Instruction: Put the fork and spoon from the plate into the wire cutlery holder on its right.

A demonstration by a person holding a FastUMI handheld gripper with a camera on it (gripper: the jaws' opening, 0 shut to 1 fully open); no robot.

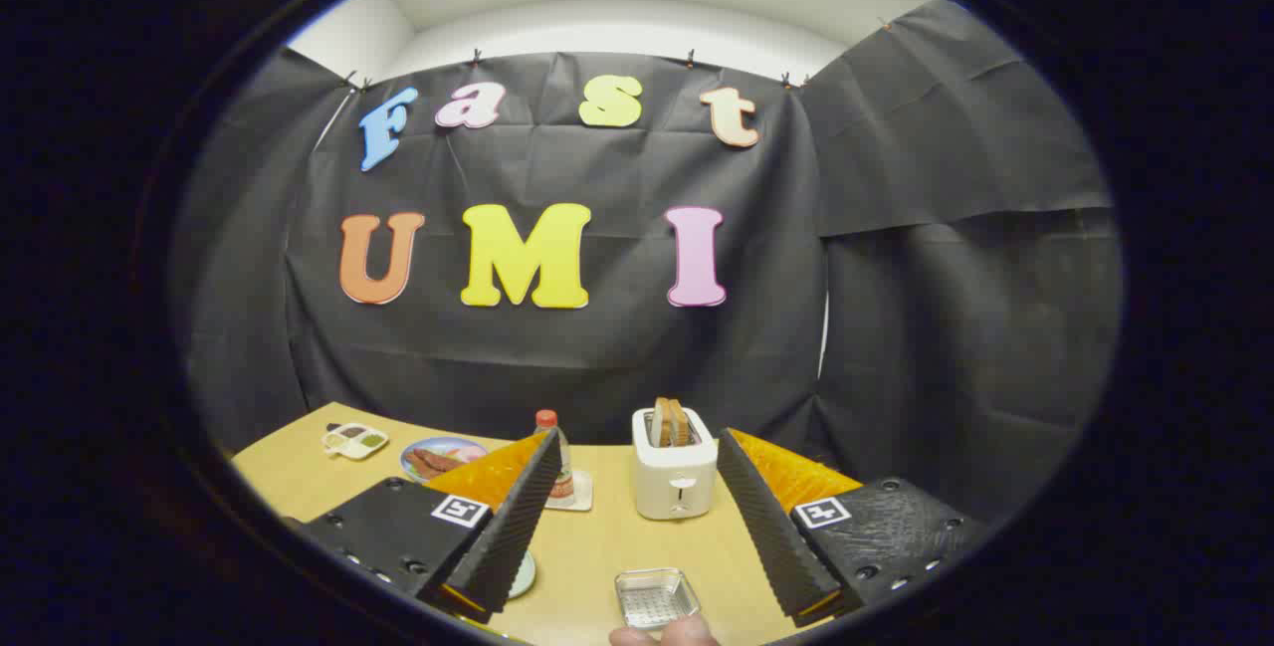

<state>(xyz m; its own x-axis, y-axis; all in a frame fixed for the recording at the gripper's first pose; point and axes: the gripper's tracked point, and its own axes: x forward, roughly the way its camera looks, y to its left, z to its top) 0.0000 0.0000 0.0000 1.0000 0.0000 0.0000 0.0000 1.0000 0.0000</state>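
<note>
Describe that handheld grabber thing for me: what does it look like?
The gripper has two long wedge-shaped jaws with finely ribbed inner faces, standing open on nothing. Each sits on a chunky block dotted with round screws and bearing a square black-and-white marker tag.

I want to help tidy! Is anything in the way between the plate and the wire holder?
Nothing visible. Only bare table lies between the plate and the wire cutlery holder beside it. The open gripper hovers above; one finger covers most of the plate, hiding what lies on it.
</note>
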